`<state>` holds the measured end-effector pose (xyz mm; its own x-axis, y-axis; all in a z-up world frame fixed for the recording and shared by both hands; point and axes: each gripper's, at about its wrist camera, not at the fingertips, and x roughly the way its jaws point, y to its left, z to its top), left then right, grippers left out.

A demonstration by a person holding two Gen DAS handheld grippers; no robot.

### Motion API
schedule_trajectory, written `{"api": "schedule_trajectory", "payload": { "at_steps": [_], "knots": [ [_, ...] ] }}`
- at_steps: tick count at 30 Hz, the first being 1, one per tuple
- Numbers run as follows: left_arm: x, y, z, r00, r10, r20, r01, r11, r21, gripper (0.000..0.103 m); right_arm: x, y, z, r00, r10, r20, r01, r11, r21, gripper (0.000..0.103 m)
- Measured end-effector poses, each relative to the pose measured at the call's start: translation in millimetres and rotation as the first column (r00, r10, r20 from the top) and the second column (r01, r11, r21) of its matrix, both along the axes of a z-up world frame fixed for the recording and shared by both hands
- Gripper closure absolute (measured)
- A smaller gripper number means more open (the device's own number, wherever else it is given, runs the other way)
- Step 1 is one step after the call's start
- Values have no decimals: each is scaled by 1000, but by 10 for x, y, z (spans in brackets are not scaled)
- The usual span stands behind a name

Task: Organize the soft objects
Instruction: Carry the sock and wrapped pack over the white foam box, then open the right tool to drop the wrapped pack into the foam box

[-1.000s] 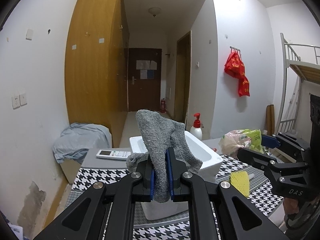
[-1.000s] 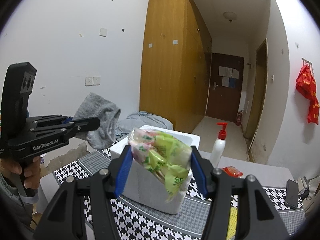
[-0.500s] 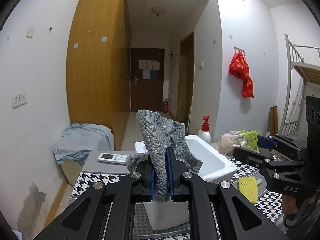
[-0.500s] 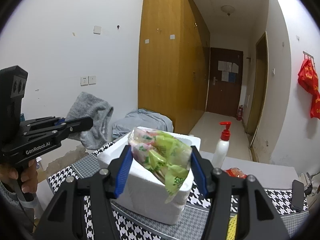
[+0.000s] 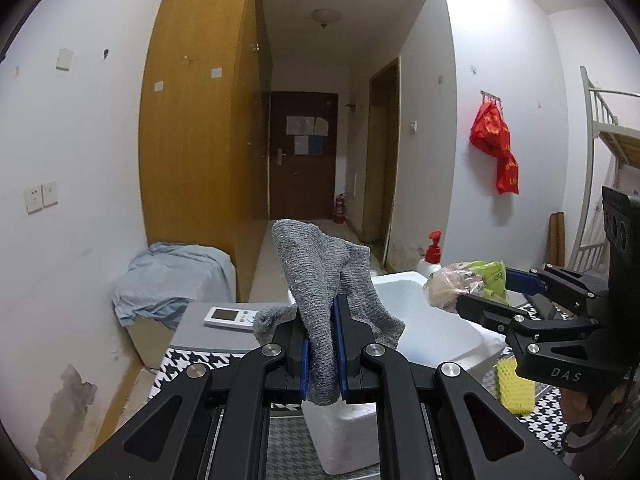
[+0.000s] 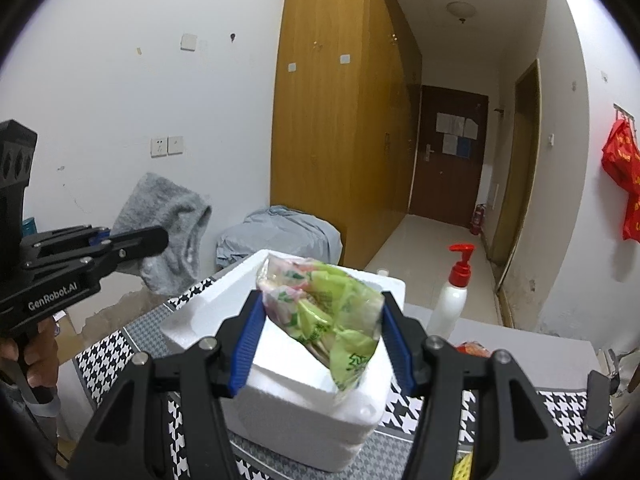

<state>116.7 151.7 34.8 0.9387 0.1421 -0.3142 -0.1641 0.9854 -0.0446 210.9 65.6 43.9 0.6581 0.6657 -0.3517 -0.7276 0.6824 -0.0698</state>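
Note:
My left gripper (image 5: 322, 350) is shut on a grey knitted cloth (image 5: 320, 272), which stands up and droops over its fingers just before the white foam box (image 5: 436, 332). The cloth (image 6: 168, 220) and left gripper (image 6: 160, 240) also show at the left of the right wrist view, left of the box. My right gripper (image 6: 322, 338) is shut on a green and pink plastic bag (image 6: 324, 312), held over the open foam box (image 6: 208, 312). From the left wrist view the bag (image 5: 466, 284) hangs above the box's right side.
The box stands on a houndstooth-patterned table (image 6: 104, 360). A red-capped pump bottle (image 6: 456, 292) is behind the box, a white remote (image 5: 230, 317) at its left, a yellow mesh sponge (image 5: 514, 386) at its right. A dark phone (image 6: 596, 402) lies far right.
Both grippers have drifted toward the foam box, which looms larger. The bag now hangs over the box's opening. Both grips are unchanged.

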Motion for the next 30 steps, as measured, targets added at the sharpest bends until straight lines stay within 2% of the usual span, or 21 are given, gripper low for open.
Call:
{"api": "schedule_trajectory", "payload": {
  "at_steps": [10,24,27,30],
  "knots": [
    [-60,82,-12,999,54,-6,-54,999,-5,92,79,239,-15,999,45,-8,-45,999,-21,42],
    [-195,120,20,994,107,-5,-107,994,3,92,233,400,-75,994,79,-69,-80,996,-25,41],
    [-208,115,19,994,109,-4,-109,994,4,92,264,401,-81,992,85,-89,-88,996,-28,38],
    [-216,116,18,994,108,-3,-108,994,5,92,275,403,-77,993,78,-94,-81,996,-34,28]
  ]
}}
